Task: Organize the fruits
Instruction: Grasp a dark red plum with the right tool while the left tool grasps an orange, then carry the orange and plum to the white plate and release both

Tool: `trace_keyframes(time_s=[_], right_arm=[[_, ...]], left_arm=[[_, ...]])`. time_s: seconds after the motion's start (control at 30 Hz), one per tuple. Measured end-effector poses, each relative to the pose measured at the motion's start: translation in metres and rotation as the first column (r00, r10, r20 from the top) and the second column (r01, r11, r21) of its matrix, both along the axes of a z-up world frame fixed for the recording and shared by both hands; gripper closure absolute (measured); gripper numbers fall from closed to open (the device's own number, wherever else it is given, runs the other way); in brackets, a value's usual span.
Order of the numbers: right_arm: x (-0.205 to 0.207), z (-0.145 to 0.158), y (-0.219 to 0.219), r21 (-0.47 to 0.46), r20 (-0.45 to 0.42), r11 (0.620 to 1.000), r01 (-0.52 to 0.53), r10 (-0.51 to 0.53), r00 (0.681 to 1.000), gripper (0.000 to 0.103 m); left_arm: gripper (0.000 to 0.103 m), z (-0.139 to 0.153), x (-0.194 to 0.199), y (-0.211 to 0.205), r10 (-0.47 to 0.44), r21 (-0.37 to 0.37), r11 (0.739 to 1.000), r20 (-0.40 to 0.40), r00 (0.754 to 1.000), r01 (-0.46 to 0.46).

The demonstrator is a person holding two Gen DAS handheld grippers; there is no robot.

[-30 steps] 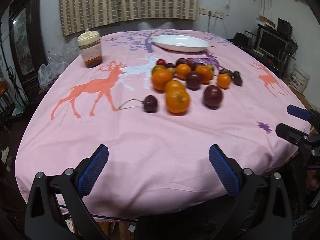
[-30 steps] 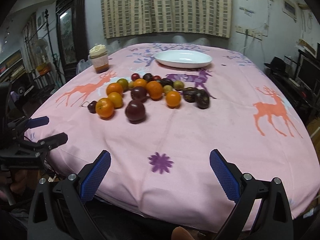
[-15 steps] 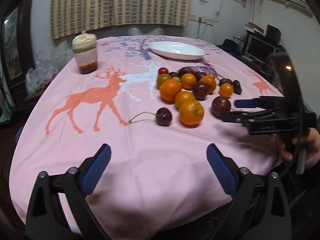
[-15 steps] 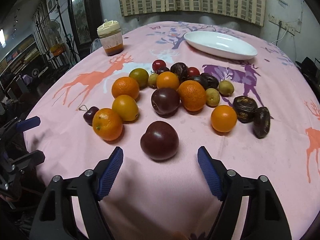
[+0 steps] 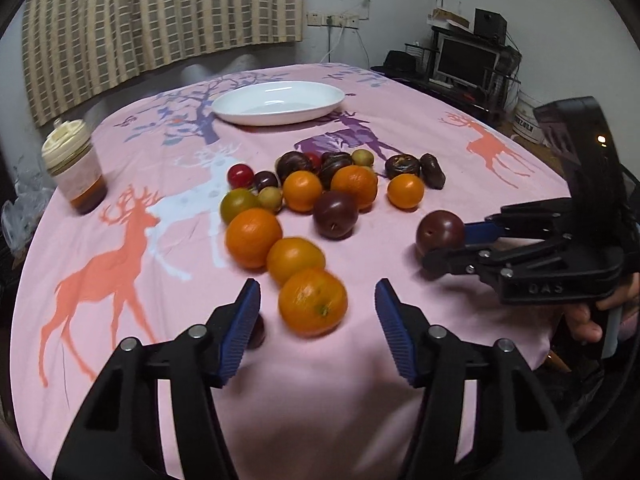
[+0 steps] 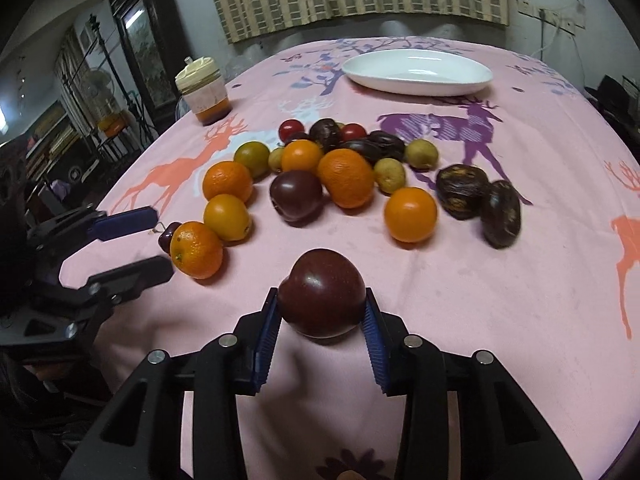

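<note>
Dark red and glossy, the plum (image 6: 321, 293) sits between my right gripper (image 6: 321, 312)'s blue pads (image 6: 267, 326), which have just been closing and now press its flanks; it rests on the pink tablecloth (image 6: 500, 300), apart from the fruit pile. I judge it smooth, fairly firm but bruisable, light; a hold across its widest middle suits it, with gentle pressure. My left gripper (image 5: 316, 328) has also been closing, yet its pads stand clear either side of the nearest orange (image 5: 313, 302), not touching. That orange looks dimpled, firmer and less slippery. The white plate (image 6: 416, 80) lies well beyond the pile.
</note>
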State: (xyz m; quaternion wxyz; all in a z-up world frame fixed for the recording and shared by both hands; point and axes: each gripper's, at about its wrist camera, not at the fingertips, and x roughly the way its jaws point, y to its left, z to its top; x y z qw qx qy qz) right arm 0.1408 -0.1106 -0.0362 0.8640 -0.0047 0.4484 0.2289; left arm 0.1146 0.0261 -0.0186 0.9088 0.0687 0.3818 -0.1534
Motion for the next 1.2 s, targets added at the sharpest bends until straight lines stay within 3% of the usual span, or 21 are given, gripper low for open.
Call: trace_keyframes(time_s=[0.13,0.3,0.43,0.6,0.83,0.97,1.07,1.2], right_arm=[[0.0,-0.003,-0.013,0.021,-0.014,1.0,0.02,-0.02,1.0,0.063],[-0.004,-0.002,-0.021,0.054,-0.008,0.998,0.022,-0.021,1.0,0.063],[-0.005,0.0,-0.028,0.065,0.0,0.998,0.027,-0.027,1.0,0.063],[-0.009,0.002,-0.034,0.073,0.008,0.997,0.038,-0.039,0.999,0.062],[-0.012,0.013,-0.043,0.086,0.03,0.995,0.041,-0.044,0.999,0.062],[0.005,0.033,-0.051,0.137,0.018,0.99,0.024,-0.027,0.999,0.062],[0.037,0.059,-0.052,0.125,0.062,0.992,0.035,-0.043,0.997,0.061],[0.112,0.078,-0.055,0.13,0.076,0.987,0.09,-0.1,0.992,0.061]], left_arm=[[0.045,-0.009,0.01,-0.01,-0.012,0.051,0.999,-0.032,0.999,0.013],[0.06,-0.018,0.013,-0.016,0.022,0.116,0.993,-0.045,0.999,-0.016],[0.06,-0.018,0.01,-0.014,0.028,0.122,0.992,-0.048,0.998,-0.022],[0.06,-0.026,0.014,-0.017,0.058,0.201,0.979,-0.064,0.996,-0.044],[0.061,-0.02,0.01,-0.003,0.076,0.082,0.994,-0.118,0.99,-0.067],[0.061,0.018,0.021,-0.002,-0.007,-0.008,1.0,-0.1,0.995,0.006],[0.061,0.052,0.062,-0.003,-0.043,-0.047,0.998,-0.076,0.996,0.039],[0.061,0.078,0.149,-0.007,-0.012,-0.021,1.0,-0.044,0.999,0.012]])
